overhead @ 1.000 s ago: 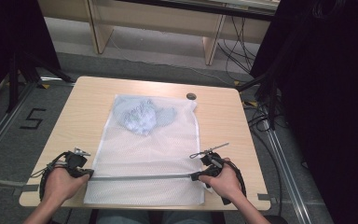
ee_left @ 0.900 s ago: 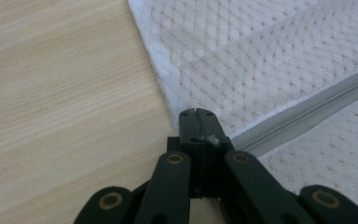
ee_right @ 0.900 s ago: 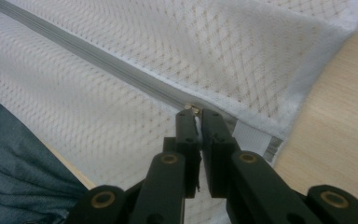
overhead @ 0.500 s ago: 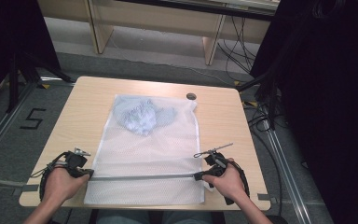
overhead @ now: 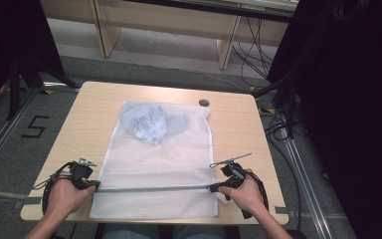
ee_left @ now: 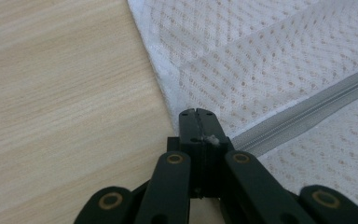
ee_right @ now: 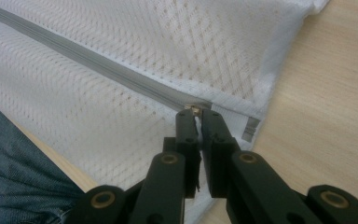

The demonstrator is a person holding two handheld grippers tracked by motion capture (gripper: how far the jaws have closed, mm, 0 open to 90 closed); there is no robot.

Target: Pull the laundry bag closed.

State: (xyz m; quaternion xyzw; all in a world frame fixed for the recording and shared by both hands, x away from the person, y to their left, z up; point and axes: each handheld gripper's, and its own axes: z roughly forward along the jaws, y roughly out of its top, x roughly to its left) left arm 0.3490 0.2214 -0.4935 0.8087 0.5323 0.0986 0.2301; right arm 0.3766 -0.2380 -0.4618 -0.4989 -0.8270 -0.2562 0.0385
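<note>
The white mesh laundry bag (overhead: 159,169) lies flat on the light wooden table (overhead: 89,114), with a pale blue garment (overhead: 151,123) inside at its far end and its grey zipper (overhead: 154,188) running across the near end. Compared with 1 second ago, we see almost no change: the right gripper (ee_right: 195,112) sits at the zipper's right end, closed on the small brass zipper pull (ee_right: 194,109), so we judge the zipper is fully shut. The left gripper (ee_left: 196,113) is pressed closed on the bag's left edge, keeping it tight.

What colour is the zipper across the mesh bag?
Grey, on a white mesh bag; the zipper shows best in the right gripper view.
</note>
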